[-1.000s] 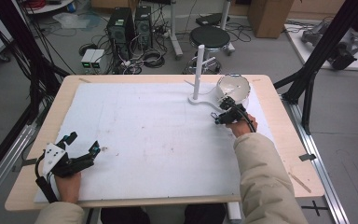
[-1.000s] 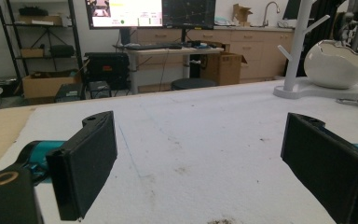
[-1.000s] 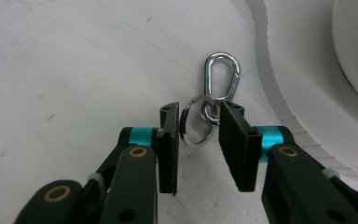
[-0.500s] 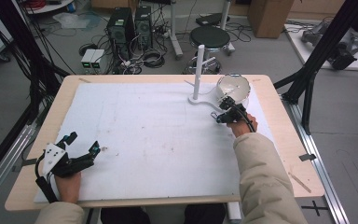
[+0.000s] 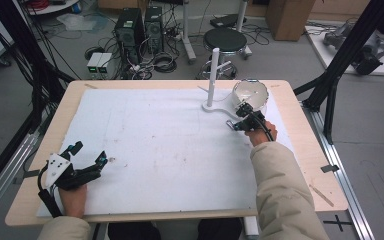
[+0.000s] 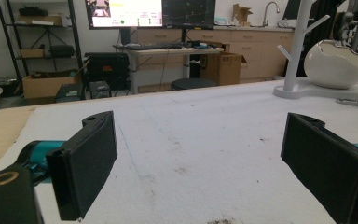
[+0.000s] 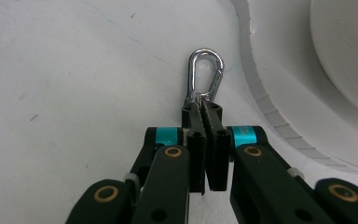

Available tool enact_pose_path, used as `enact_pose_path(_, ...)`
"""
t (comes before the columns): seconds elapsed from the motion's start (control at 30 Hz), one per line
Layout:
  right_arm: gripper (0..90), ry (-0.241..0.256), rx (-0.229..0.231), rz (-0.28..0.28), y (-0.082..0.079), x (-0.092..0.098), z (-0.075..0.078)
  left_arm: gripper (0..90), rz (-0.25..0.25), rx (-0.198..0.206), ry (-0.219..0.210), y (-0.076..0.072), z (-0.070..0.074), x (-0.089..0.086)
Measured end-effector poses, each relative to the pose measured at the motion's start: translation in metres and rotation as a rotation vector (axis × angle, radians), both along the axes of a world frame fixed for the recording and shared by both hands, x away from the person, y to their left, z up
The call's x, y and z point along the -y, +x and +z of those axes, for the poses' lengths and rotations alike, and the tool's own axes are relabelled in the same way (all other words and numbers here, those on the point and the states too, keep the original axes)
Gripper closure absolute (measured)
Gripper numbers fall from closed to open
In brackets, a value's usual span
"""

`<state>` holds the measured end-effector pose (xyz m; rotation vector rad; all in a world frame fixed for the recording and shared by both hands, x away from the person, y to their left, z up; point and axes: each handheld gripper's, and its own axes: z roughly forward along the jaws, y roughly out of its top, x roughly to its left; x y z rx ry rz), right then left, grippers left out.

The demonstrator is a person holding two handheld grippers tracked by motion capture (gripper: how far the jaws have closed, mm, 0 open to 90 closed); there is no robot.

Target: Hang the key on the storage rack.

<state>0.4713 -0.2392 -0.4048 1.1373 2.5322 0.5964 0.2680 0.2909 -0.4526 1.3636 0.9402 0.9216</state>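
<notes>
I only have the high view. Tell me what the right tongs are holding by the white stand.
Observer: The right tongs are shut on a small silver carabiner, pinched at its narrow end.
Operator: Report where the clip sits.
Observer: In the right gripper view it lies over the white table cover, beside the ribbed rim of the stand's base, apart from it.
Operator: Now the left tongs.
Observer: The left tongs are wide open with nothing between the jaws, aimed across the cover toward the white stand and the white bowl.
</notes>
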Motion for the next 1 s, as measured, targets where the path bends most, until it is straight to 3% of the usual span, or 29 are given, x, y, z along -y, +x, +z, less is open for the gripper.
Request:
enact_pose_path(0.2, 89.4, 0.031, -0.006, -0.009, -0.001, 0.002, 0.002, 10.9, 0.000, -0.001, 0.000, 0.000, 0.000, 0.000)
enact_pose_path(0.3, 89.4, 0.091, 0.015, -0.009, -0.002, 0.006, 0.008, 10.9, 0.001, 0.000, 0.001, 0.000, 0.000, 0.000)
enact_pose_path(0.37, 89.4, 0.104, 0.019, -0.017, -0.003, 0.008, 0.010, 10.9, 0.000, 0.000, -0.001, 0.000, 0.000, 0.000)
enact_pose_path(0.4, 89.4, 0.155, 0.019, -0.032, -0.003, 0.011, 0.013, 10.9, -0.001, 0.000, 0.001, 0.000, 0.000, 0.000)
enact_pose_path(0.6, 89.5, 0.240, 0.033, -0.041, -0.006, 0.018, 0.022, 10.9, -0.001, 0.000, 0.001, 0.000, 0.000, 0.000)
enact_pose_path(0.63, 89.5, 0.265, 0.050, -0.044, -0.007, 0.018, 0.029, 10.9, 0.001, -0.001, 0.003, 0.000, 0.000, 0.000)
enact_pose_path(0.8, 89.6, 0.289, 0.068, -0.019, -0.008, 0.016, 0.042, 10.9, 0.001, -0.002, 0.002, 0.000, 0.000, 0.000)
enact_pose_path(0.83, 89.5, 0.315, 0.092, -0.002, -0.008, 0.014, 0.052, 10.9, 0.001, -0.002, 0.002, 0.000, 0.000, 0.000)
enact_pose_path(1.0, 89.5, 0.433, 0.130, 0.038, -0.007, 0.011, 0.071, 10.9, 0.001, -0.002, 0.001, 0.000, 0.000, 0.001)
